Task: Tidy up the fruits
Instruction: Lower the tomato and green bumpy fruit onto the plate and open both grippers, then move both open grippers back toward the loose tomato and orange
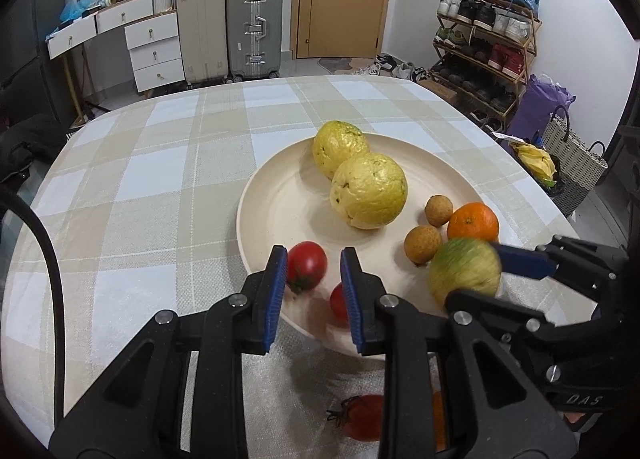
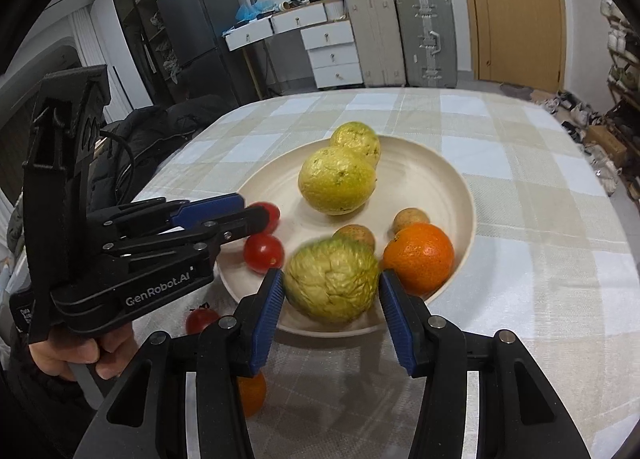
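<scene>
A cream plate [image 1: 280, 195] holds two yellow guavas [image 1: 368, 195], two longans [image 1: 422, 245], an orange [image 1: 473, 222] and a tomato [image 2: 264, 253]. My left gripper [image 1: 314, 255] hangs over the plate's near left rim. A blurred red tomato [image 1: 307, 265] sits by its left pad, apart from the right one, so the jaws are open. My right gripper [image 2: 330, 277] is over the near rim with a blurred green-yellow guava [image 2: 332, 279] between its pad tips. The pads stand just off the guava, so this gripper is open too.
On the checked tablecloth [image 1: 160, 179], near the plate's front rim, lie another tomato [image 1: 362, 417] and another orange [image 2: 250, 395]. A hand [image 2: 80, 351] holds the left gripper. Beyond the table are suitcases, a drawer desk, a door and a shoe rack.
</scene>
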`<state>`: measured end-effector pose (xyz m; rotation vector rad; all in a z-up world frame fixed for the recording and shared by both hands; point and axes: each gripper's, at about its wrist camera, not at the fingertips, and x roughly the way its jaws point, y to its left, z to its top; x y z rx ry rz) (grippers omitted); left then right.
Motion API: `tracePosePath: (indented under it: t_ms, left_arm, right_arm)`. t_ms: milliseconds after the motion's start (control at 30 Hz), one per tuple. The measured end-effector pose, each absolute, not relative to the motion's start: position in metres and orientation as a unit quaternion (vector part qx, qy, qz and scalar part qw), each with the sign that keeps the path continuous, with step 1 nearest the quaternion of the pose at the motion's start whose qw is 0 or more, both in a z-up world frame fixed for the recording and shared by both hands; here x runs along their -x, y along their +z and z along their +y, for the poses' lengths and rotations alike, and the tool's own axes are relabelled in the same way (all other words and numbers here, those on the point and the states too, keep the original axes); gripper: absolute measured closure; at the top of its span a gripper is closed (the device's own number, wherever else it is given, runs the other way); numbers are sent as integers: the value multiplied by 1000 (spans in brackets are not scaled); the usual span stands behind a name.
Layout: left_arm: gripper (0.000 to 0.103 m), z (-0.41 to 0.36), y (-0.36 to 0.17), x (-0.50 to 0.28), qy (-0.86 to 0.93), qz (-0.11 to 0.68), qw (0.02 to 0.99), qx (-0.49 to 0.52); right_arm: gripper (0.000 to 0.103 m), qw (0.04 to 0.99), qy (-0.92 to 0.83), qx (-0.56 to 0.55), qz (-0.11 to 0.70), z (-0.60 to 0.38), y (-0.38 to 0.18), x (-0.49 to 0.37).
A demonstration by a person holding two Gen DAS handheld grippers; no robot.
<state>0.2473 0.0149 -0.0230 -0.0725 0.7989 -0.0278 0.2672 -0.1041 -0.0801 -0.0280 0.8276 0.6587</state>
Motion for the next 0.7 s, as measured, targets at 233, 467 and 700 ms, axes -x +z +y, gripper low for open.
tracePosePath:
  t_ms: [233,467,700]
  left_arm:
    - [33,14,-7,-218,-16,360,932,36]
    - [11,15,11,-170,-28,341,939,47]
    - [1,20,20,-123,-26,325,944,58]
  right_arm:
    - [27,883,293,10,367,-120,-66,-258]
    - [0,890,289,-4,352,-134,-56,-241]
    - [0,886,295,-12,358,-142,-54,-225]
